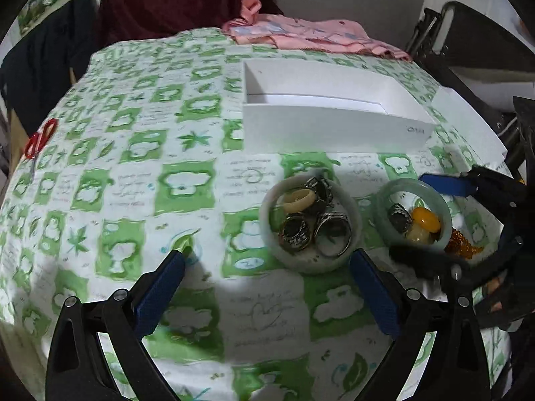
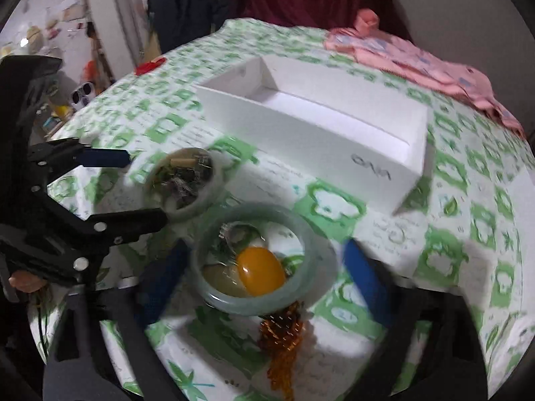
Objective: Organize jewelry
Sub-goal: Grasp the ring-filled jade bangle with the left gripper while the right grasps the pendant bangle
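Two jade bangles lie flat on the green-and-white cloth. The left bangle (image 1: 311,220) (image 2: 187,183) rings several metal rings and a cream ring (image 1: 300,199). The right bangle (image 1: 414,214) (image 2: 254,260) rings an amber stone (image 1: 425,220) (image 2: 261,270), a pale stone and a metal ring. An amber bead string (image 1: 463,244) (image 2: 284,341) lies beside it. An open white box (image 1: 334,107) (image 2: 314,123) stands behind them. My left gripper (image 1: 271,257) is open, just in front of the left bangle. My right gripper (image 2: 264,257) is open, its fingers on either side of the right bangle.
Red-handled scissors (image 1: 39,142) lie at the cloth's left edge. A pink garment (image 1: 311,35) (image 2: 418,63) lies at the far edge. A white box lid (image 1: 468,127) sits right of the box. Dark clothes hang behind the table.
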Demonstrator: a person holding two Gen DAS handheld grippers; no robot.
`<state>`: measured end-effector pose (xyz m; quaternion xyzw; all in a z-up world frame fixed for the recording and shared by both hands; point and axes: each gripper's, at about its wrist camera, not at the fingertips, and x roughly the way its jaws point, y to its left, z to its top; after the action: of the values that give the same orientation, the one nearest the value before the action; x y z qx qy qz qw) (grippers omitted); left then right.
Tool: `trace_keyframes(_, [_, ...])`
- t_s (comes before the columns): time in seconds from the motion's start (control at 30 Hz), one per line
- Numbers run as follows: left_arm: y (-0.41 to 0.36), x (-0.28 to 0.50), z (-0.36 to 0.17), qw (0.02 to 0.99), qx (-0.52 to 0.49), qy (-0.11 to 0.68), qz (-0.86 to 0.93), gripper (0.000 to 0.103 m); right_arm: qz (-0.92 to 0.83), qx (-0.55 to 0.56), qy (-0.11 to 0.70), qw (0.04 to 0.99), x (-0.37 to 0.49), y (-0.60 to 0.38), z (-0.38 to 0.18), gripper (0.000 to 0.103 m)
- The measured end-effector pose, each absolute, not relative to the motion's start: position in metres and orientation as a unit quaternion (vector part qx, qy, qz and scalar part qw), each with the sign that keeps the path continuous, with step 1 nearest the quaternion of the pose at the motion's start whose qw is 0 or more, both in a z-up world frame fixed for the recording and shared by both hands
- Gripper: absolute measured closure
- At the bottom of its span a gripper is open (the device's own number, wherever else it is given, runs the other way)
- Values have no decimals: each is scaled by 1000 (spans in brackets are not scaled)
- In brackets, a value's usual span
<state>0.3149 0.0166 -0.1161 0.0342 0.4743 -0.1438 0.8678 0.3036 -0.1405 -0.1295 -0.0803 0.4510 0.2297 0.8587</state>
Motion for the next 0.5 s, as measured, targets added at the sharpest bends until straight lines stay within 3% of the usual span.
trace_keyframes(0.37, [-19, 333, -121, 864, 82, 474, -150, 6, 197, -58, 451, 868, 306, -163, -130, 34])
trace_keyframes(0.5, [-19, 324, -118, 873, 86, 457, -151, 24, 197, -49, 448, 871, 305, -166, -130, 34])
